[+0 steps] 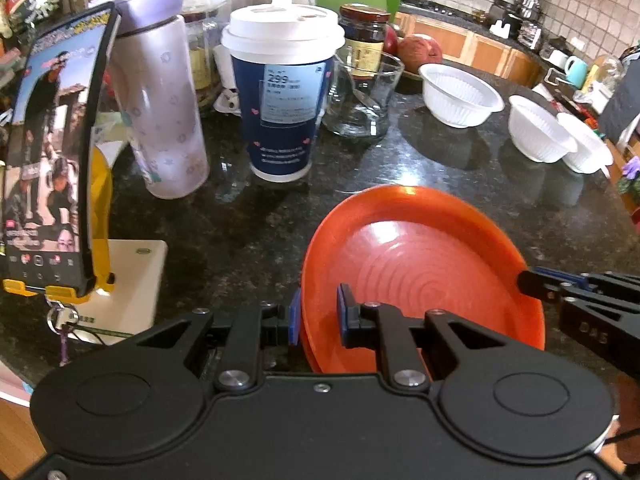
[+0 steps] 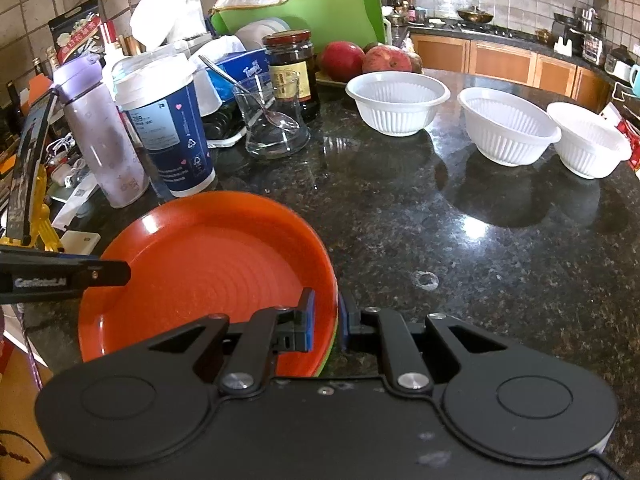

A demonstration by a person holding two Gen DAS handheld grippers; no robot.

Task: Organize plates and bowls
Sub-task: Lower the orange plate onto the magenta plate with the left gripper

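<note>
Left wrist view: left gripper (image 1: 318,320) pinches the orange plate's (image 1: 420,264) left rim, right gripper (image 2: 327,322) clamps its right rim, plate near the countertop's (image 2: 440,240) front edge, three white bowls (image 2: 396,100) toward the far edge.

My dark speckled table (image 2: 460,240) carries orange plates (image 2: 208,264) near me, three white bowls (image 2: 396,102) far right, and a paper cup (image 2: 164,128), bottle (image 2: 100,140) and glass (image 2: 272,120) far left.
</note>
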